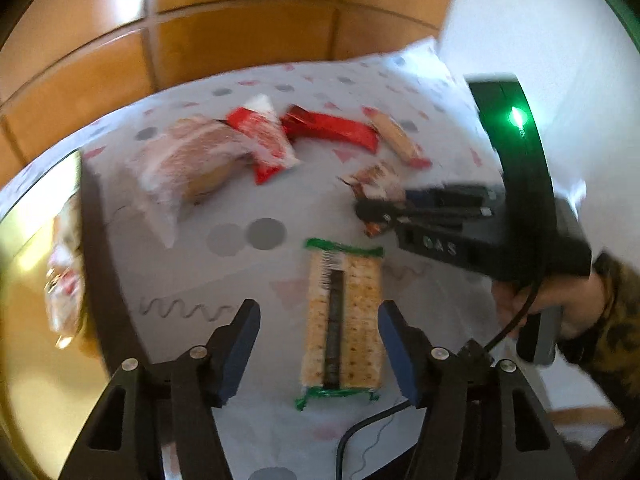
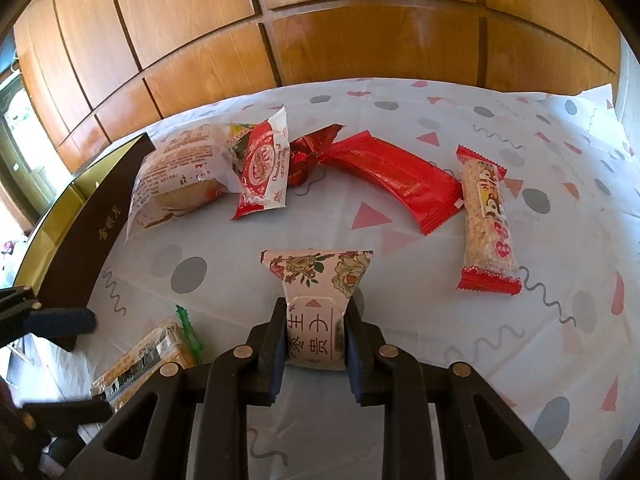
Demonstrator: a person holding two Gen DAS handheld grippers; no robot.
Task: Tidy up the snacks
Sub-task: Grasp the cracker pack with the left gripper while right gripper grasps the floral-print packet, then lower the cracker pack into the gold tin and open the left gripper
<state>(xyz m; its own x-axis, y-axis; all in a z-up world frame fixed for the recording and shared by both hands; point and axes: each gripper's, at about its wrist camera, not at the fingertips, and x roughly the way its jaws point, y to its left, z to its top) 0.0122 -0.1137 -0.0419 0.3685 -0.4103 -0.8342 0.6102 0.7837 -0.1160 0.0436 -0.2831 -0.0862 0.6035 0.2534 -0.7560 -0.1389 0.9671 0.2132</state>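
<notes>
A cracker pack (image 1: 352, 320) with green ends lies flat on the patterned tablecloth (image 1: 248, 272), between the fingers of my left gripper (image 1: 318, 306). That gripper stands open; its left pad is well clear of the pack and its right pad is close beside it. In the right wrist view the same pack (image 2: 148, 356) and the left gripper (image 2: 76, 364) sit at the lower left. My right gripper (image 2: 317, 304) is shut on a floral-print packet (image 2: 316, 276), held just above the cloth. The left wrist view shows the right gripper (image 1: 368, 210) too, in a person's hand.
A dark box (image 2: 92, 232) with a gold inside stands at the left edge. At the back lie a white-wrapped bun (image 2: 180, 172), a red-and-white packet (image 2: 264, 168), a red foil sweet (image 2: 300, 164), a long red pack (image 2: 396, 176) and a rice bar (image 2: 486, 220). Wooden panels (image 2: 360, 40) rise behind.
</notes>
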